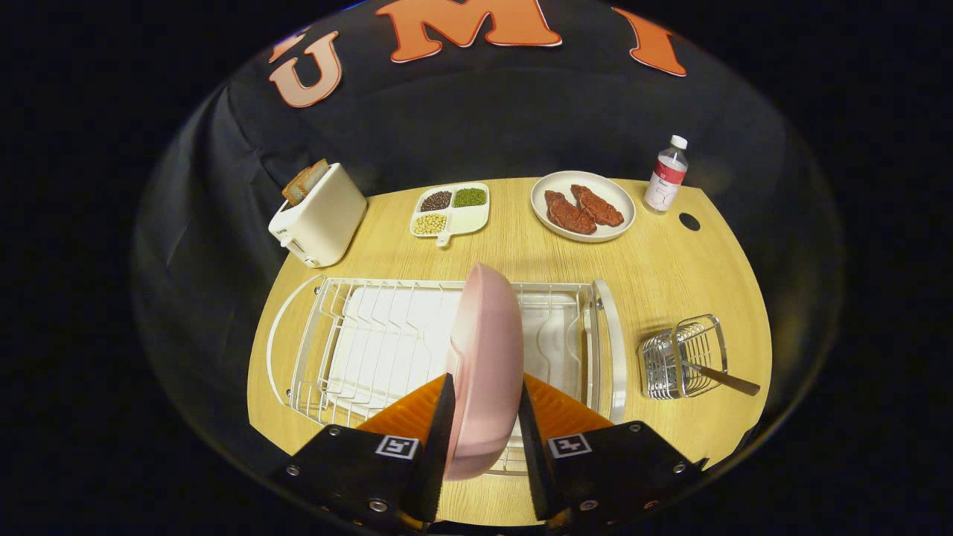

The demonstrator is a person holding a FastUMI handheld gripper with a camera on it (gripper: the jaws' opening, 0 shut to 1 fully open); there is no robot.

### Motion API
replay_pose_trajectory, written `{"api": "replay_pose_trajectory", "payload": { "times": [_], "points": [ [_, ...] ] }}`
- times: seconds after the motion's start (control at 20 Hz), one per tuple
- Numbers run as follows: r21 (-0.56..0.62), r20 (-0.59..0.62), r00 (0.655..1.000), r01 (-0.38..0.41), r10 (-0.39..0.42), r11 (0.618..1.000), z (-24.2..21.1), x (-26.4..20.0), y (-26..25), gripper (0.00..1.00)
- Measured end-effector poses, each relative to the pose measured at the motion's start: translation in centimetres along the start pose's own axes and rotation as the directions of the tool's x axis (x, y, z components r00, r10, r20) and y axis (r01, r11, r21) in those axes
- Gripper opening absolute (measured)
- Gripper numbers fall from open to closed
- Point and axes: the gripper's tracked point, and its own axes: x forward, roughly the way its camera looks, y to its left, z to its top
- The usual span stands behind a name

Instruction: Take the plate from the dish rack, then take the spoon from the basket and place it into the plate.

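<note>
A pink plate (485, 357) stands on edge over the white wire dish rack (372, 339), and its near rim sits between my two fingers. My gripper (484, 417) is shut on the plate, one finger pressing on each face. To the right of the rack stands a small wire basket (685, 356). A spoon (726, 380) leans in the basket, its handle poking out toward the table's right edge.
On the far side of the wooden table (670, 275) stand a white toaster (320, 216) with toast, a divided tray (452, 210) of beans, a white plate (583, 206) with two meat pieces and a small bottle (665, 175). A dark hole (689, 221) lies near the bottle.
</note>
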Motion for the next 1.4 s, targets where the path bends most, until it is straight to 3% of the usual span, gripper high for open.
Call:
{"api": "replay_pose_trajectory", "payload": {
  "times": [0.05,0.4,0.6,0.75,0.9,1.4],
  "points": [
    [0.007,-0.003,1.000,0.011,-0.011,1.000,0.0,0.1,-0.1,0.42],
    [0.065,0.041,0.997,0.065,-0.067,0.996,2.1,-1.2,-0.5,0.31],
    [-0.005,0.141,0.979,0.148,-0.146,0.989,4.3,-3.8,-2.0,0.28],
    [-0.001,0.161,0.984,0.077,-0.076,0.997,3.8,-6.3,-1.4,0.21],
    [-0.030,0.241,0.967,0.088,-0.078,0.996,3.4,-8.7,-3.3,0.21],
    [-0.056,0.243,0.969,-0.036,0.049,0.998,-6.7,-11.1,-6.7,0.21]
  ]
}}
